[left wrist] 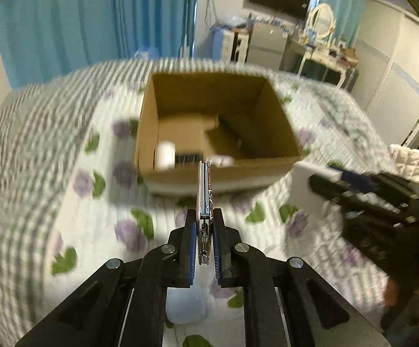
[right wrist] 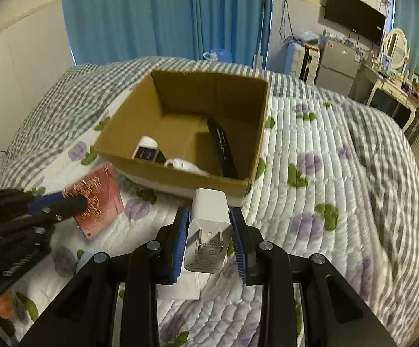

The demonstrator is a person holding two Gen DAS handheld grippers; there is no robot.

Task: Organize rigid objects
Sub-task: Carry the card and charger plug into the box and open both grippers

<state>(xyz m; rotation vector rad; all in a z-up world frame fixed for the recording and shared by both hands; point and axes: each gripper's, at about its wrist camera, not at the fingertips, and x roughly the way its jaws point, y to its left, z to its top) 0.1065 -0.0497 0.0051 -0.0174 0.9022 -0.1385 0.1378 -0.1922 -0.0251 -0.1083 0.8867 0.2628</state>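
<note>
Left gripper (left wrist: 204, 225) is clamping a thin pink card (left wrist: 205, 202) edge-on, hovering just short of the cardboard box (left wrist: 218, 173). Right gripper (right wrist: 208, 225) is pinching a white charger (right wrist: 208, 219) near the box's front wall. Box is sitting on the quilt (right wrist: 325, 173), already holding a remote (right wrist: 224, 150). Both should be clearing the rim before releasing, one at a time.

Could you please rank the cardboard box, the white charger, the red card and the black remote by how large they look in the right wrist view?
1. cardboard box
2. white charger, enlarged by nearness, in the right claw
3. red card and black remote: too alike to rank
</note>
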